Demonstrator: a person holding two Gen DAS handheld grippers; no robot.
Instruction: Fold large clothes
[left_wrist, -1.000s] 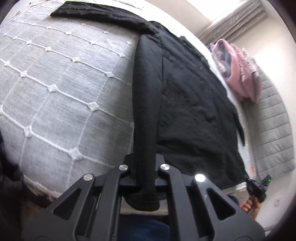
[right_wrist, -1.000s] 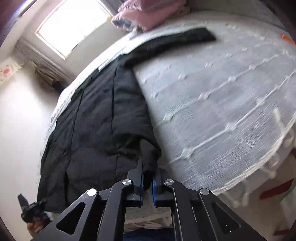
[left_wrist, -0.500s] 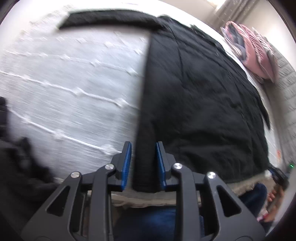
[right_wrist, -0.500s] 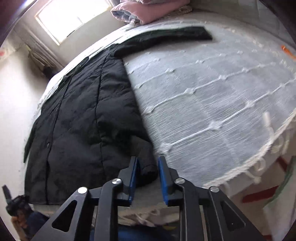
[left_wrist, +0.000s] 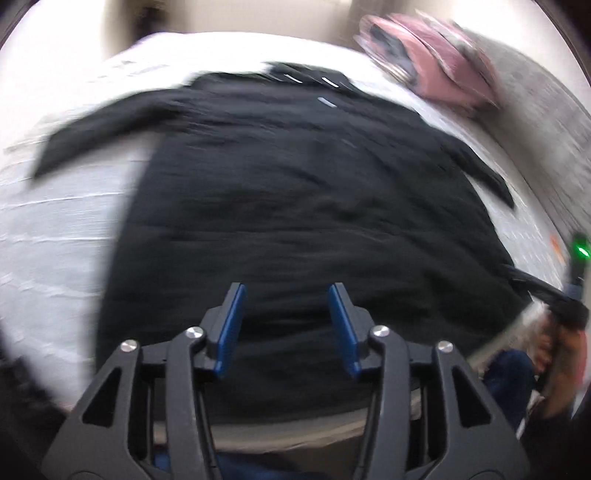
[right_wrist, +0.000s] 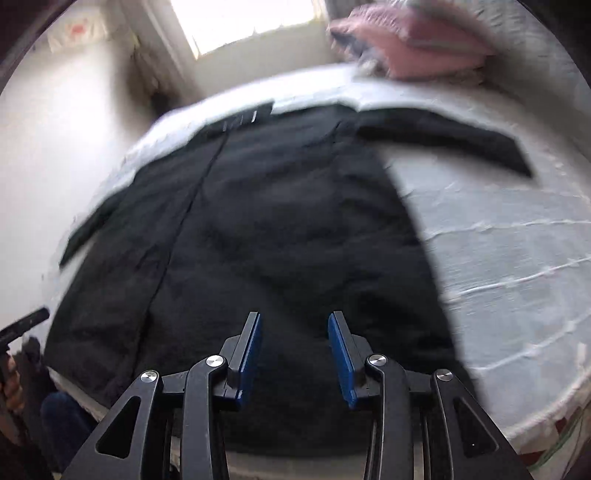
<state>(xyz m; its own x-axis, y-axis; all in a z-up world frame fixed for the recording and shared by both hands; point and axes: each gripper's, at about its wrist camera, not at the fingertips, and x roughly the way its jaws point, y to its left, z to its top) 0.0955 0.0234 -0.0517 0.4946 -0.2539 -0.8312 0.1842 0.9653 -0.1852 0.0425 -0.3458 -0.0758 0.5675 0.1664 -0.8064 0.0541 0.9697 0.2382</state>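
Black quilted fabric fills the left wrist view: a large black padded coat (left_wrist: 295, 192) lies flat on the white tufted bedspread (left_wrist: 55, 229), a pink folded blanket (left_wrist: 436, 62) beyond its collar. The left gripper (left_wrist: 286, 325) has just been opening, jaws apart, nothing between them. In the right wrist view the right gripper (right_wrist: 293, 350) likewise has just opened above the coat's hem, empty.

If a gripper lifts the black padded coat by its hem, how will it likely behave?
The black padded coat lies limp and creased on the white quilted bedspread, so it will probably droop and sag rather than hold shape. Its bulk and spread sleeves suggest trailing weight. The cloth looks matte, so probably not slippery.
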